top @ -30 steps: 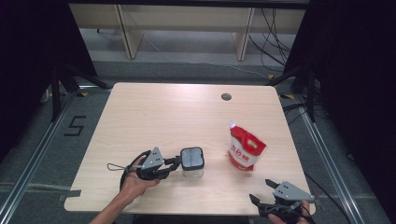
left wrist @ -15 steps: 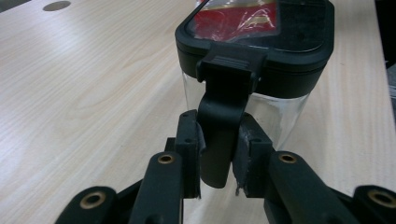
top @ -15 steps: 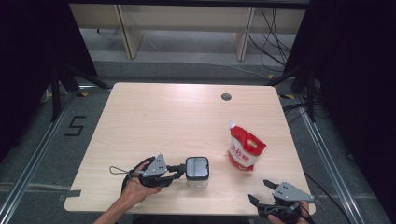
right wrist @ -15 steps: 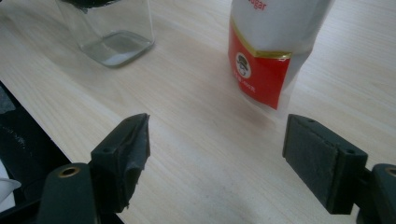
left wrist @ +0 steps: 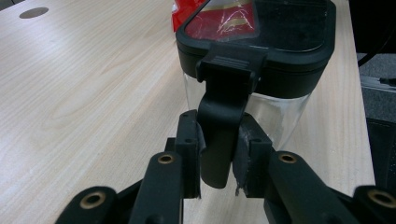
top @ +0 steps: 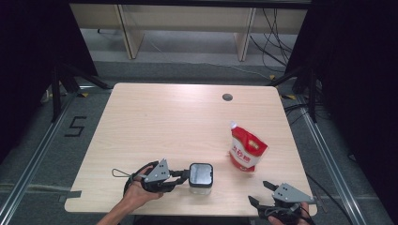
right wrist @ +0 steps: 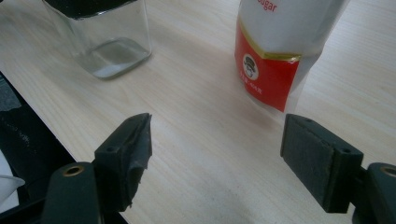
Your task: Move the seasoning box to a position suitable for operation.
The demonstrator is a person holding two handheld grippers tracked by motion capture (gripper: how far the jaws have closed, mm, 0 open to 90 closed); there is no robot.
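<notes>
left hand-held gripper [left wrist: 218,154] clamps jar latch [left wrist: 223,121]; pouch [top: 246,151] beside.

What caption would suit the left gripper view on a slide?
The left tool clamps the black latch of a clear, black-lidded jar on a wooden table.

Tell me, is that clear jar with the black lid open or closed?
Closed. The clear square jar stands upright with its black lid seated on top; the left tongs are clamped on the lid's latch.

A clear square glass jar [top: 201,178] with a black clip lid stands upright, closed, left of the red-and-white sugar pouch [top: 246,150]. The pouch stands upright, well apart from it.
</notes>
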